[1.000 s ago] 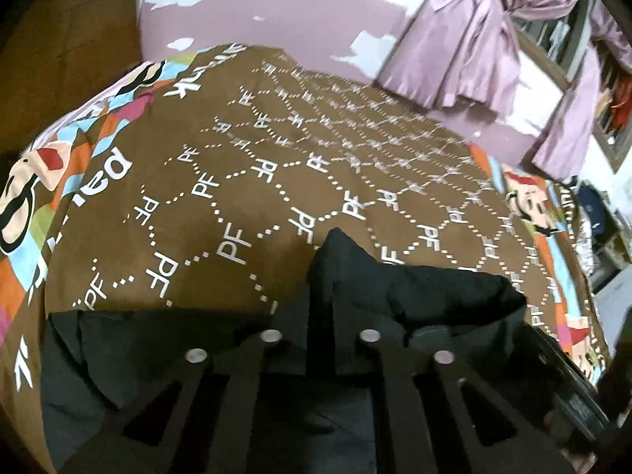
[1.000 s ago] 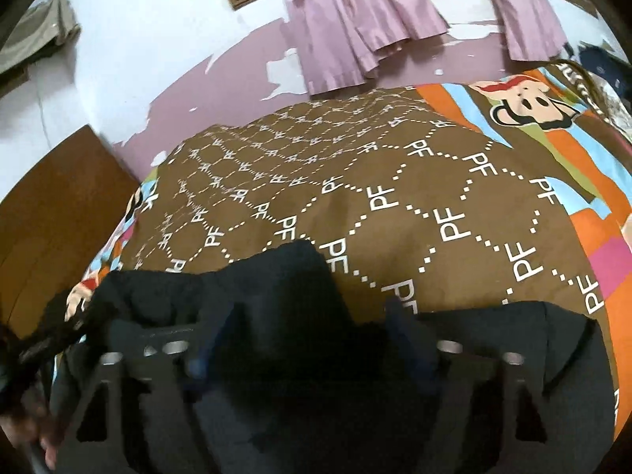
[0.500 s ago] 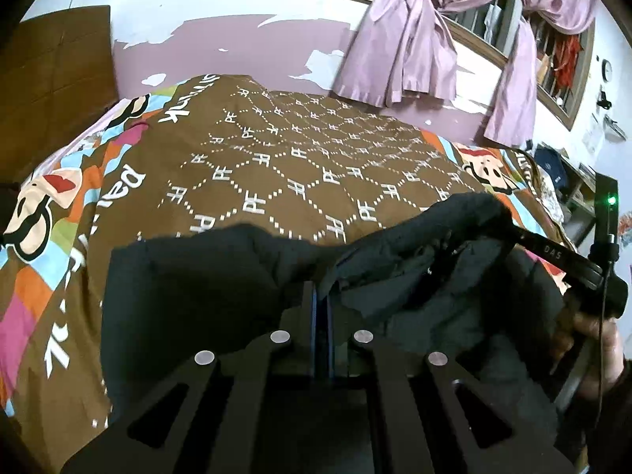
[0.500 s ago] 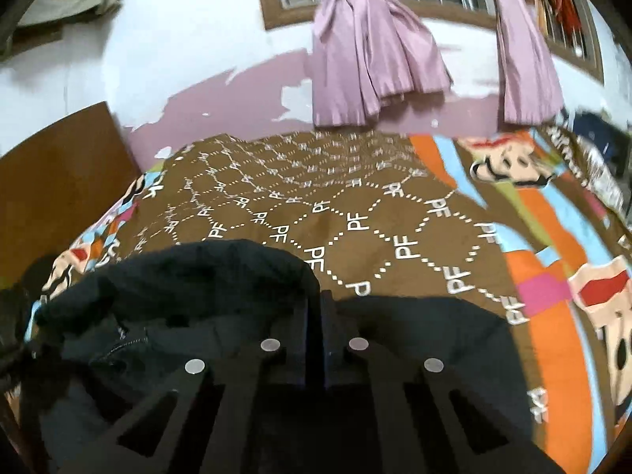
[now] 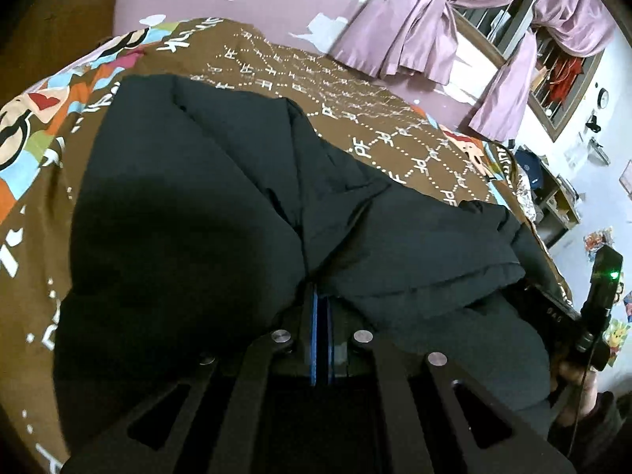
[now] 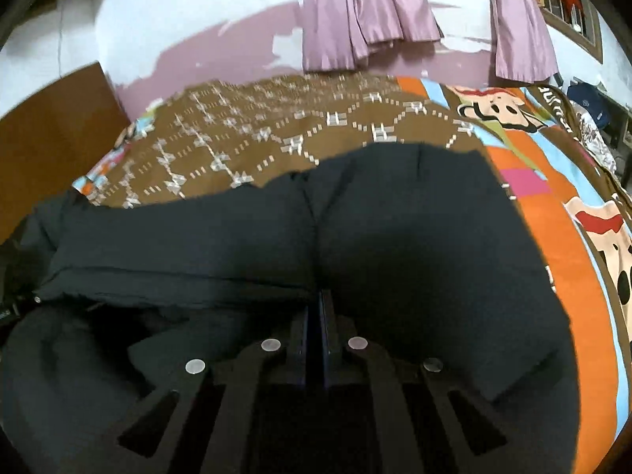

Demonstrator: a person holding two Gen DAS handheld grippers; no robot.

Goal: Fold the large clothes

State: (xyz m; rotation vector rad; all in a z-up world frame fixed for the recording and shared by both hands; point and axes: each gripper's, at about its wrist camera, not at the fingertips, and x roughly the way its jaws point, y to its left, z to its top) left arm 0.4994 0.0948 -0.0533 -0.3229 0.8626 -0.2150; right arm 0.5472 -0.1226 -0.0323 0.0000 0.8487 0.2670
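Much more of the black jacket (image 5: 205, 213) now lies spread over the brown patterned bed cover (image 5: 399, 130) than a second ago, when only a bunched hump of it showed at the near edge; it has been drawn out across the bed and reaches well toward the far side. That suggests the spreading step is under way, with the folds themselves not yet begun. Both tools are clamped on the cloth: the left tool (image 5: 322, 304) has stayed pinched on a fold of jacket, while the right tool (image 6: 316, 308) stood open around the fabric a second ago and is now closed on it, pads together with cloth bunched over the tips. Dark fabric swallows detail, so sleeves, collar and hem cannot be told apart. The right view is blurred, the jacket's near edge is cut off behind the tool frames, and only part of the person's hand (image 5: 572, 391) shows at the left view's right edge.
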